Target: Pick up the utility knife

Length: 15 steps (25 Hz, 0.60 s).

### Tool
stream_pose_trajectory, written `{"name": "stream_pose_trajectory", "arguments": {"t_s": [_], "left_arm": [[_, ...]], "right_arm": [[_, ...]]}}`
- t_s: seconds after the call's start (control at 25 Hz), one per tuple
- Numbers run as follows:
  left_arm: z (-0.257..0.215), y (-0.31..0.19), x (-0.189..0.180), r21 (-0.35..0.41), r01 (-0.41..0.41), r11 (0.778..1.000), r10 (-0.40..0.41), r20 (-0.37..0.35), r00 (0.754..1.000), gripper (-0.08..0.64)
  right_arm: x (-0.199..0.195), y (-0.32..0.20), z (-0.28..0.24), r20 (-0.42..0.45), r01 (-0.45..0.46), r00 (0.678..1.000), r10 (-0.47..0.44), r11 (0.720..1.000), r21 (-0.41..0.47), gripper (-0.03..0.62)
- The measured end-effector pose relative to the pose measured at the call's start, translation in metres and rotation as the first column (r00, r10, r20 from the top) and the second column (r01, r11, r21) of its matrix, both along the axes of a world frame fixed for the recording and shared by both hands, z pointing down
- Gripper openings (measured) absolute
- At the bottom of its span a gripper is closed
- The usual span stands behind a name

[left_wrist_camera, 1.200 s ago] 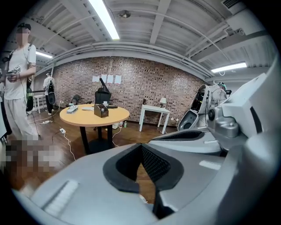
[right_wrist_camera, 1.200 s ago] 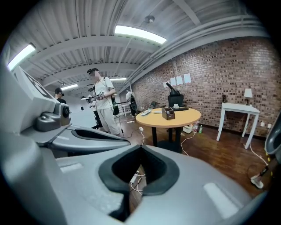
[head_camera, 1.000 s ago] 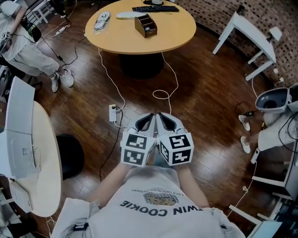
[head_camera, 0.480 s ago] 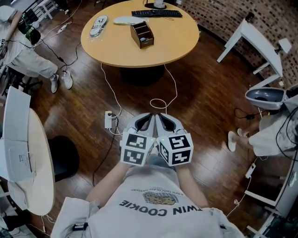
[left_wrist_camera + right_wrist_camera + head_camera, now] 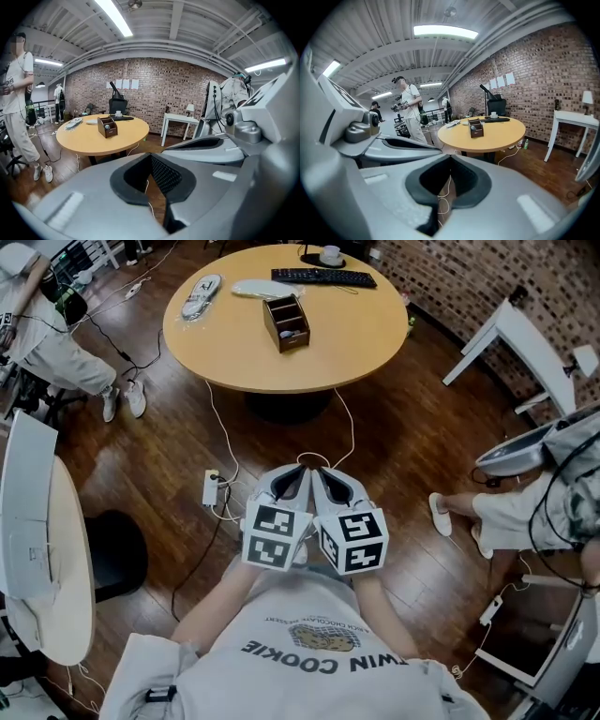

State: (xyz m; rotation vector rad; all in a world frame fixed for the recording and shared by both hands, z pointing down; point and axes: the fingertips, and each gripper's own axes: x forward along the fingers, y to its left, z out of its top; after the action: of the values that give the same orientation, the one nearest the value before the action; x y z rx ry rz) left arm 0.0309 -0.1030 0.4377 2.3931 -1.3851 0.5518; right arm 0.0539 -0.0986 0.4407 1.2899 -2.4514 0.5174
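Note:
I cannot make out a utility knife in any view. A round wooden table [image 5: 366, 343] stands ahead, across the floor from me. On it are a brown wooden organiser box [image 5: 286, 322], a black keyboard [image 5: 323, 277], a cup [image 5: 330, 255] and a pale bagged item [image 5: 201, 296]. My left gripper [image 5: 293, 482] and right gripper [image 5: 328, 482] are side by side in front of my chest, over the floor, well short of the table. Both are shut with nothing between their jaws. The left gripper view shows the table [image 5: 89, 138] and box [image 5: 107, 127] beyond the left gripper [image 5: 159, 201]. The right gripper view shows the box [image 5: 476, 127] beyond the right gripper [image 5: 440, 206].
A power strip [image 5: 211, 487] and white cables [image 5: 323, 451] lie on the dark wood floor between me and the table. A white oval table [image 5: 56, 559] and black stool [image 5: 117, 554] stand at left. One person [image 5: 47, 343] stands far left, another [image 5: 525, 507] sits right, beside a white desk [image 5: 530, 343].
The round table, power strip and cables have drawn closer and slid down the head view. Both grippers stay shut together in front of my chest.

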Motion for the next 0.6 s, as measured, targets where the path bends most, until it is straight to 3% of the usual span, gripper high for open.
{"name": "stream_pose_trajectory", "arguments": {"t_s": [0.6], "left_arm": [[0.003, -0.069, 0.001, 0.005, 0.028, 1.0, -0.028, -0.013, 1.0, 0.003]], "right_arm": [[0.002, -0.073, 0.0, -0.014, 0.029, 0.999, -0.029, 0.999, 0.03, -0.005]]}}
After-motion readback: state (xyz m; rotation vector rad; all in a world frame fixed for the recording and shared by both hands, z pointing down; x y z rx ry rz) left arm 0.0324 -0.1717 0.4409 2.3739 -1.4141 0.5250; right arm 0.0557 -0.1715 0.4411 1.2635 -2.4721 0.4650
